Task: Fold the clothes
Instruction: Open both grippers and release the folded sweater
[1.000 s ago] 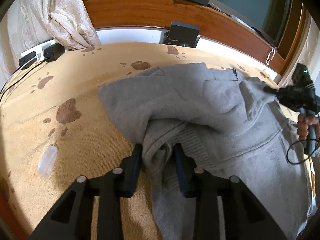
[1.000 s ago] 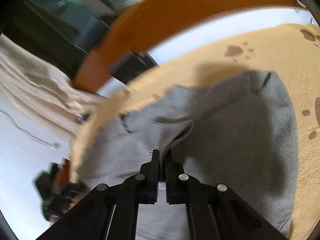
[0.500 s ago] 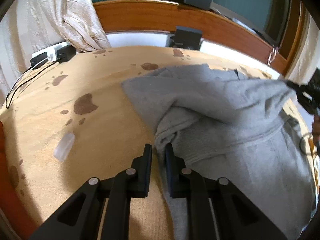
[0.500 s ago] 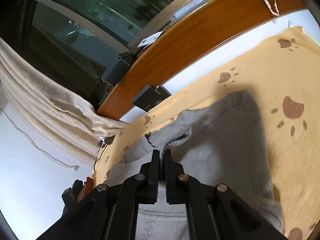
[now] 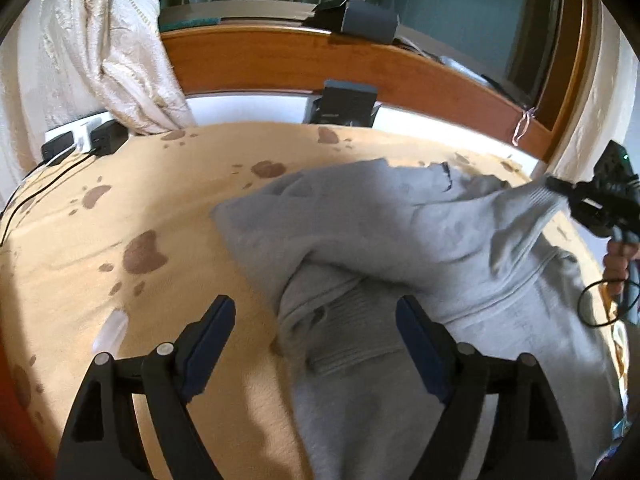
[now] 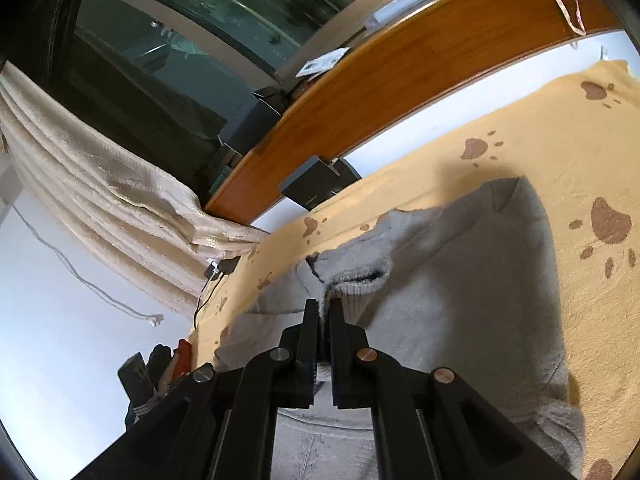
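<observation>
Left tool spread wide over the grey sweatshirt; right tool pinches its ribbed cuff, lower hem cut off.

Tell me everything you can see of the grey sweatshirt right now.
The grey sweatshirt is soft, fleecy knit with ribbed cuffs, lying rumpled and partly folded over itself on the tan paw-print blanket. The right gripper is shut on a ribbed cuff, holding that sleeve lifted above the body. The left gripper is open, its fingers astride a bunched ribbed fold without gripping it. The lower body lies flat toward the near edge.
</observation>
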A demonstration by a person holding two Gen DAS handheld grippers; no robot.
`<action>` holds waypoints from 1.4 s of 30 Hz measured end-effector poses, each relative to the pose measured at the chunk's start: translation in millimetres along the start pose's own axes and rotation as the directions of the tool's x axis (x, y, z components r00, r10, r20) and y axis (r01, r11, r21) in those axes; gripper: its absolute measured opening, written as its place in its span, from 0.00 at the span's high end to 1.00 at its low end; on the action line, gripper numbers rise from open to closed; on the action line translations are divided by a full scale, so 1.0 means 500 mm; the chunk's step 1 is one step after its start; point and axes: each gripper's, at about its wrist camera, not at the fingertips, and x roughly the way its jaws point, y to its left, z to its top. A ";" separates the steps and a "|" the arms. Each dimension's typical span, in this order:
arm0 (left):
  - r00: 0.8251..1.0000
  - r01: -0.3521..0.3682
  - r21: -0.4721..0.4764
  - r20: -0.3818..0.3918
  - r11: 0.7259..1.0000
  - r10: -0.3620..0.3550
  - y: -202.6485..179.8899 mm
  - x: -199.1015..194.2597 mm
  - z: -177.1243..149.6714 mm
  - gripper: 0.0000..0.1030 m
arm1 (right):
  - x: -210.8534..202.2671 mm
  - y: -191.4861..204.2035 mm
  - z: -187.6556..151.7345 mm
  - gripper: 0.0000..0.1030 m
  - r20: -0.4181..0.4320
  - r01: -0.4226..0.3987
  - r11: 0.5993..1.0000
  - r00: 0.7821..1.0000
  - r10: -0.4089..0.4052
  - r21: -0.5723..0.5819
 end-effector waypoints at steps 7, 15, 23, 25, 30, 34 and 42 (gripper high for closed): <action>0.996 -0.027 -0.005 -0.082 1.000 0.026 0.004 0.038 -0.003 0.81 | -0.037 -0.002 0.017 0.95 0.091 -0.011 1.000 0.996 0.009 0.017; 1.000 -0.005 0.000 -0.014 1.000 0.005 0.016 -0.048 -0.031 0.91 | -0.085 0.027 0.032 0.95 0.188 0.009 1.000 0.982 -0.006 -0.015; 0.998 -0.008 -0.016 -0.064 1.000 0.007 0.028 -0.043 -0.070 0.91 | -0.038 -0.040 -0.025 0.94 0.009 0.147 0.989 0.989 -0.147 -0.009; 0.998 -0.005 -0.033 -0.067 0.999 0.003 0.034 -0.044 -0.073 0.91 | -0.032 -0.051 -0.035 0.94 -0.002 0.206 0.978 0.979 -0.206 -0.014; 0.996 -0.043 -0.078 -0.075 0.996 0.038 0.065 -0.060 -0.087 0.91 | -0.024 -0.066 -0.023 0.40 0.003 0.265 0.964 0.964 -0.265 0.007; 0.999 -0.029 -0.126 -0.037 0.992 0.024 0.081 -0.084 -0.077 0.91 | 0.004 -0.048 -0.016 0.23 -0.010 0.257 0.965 0.966 -0.258 -0.052; 0.998 -0.009 -0.112 0.061 0.994 0.016 0.056 -0.082 -0.002 0.90 | 0.103 -0.008 -0.022 0.60 -0.052 0.419 0.851 0.888 -0.457 -0.318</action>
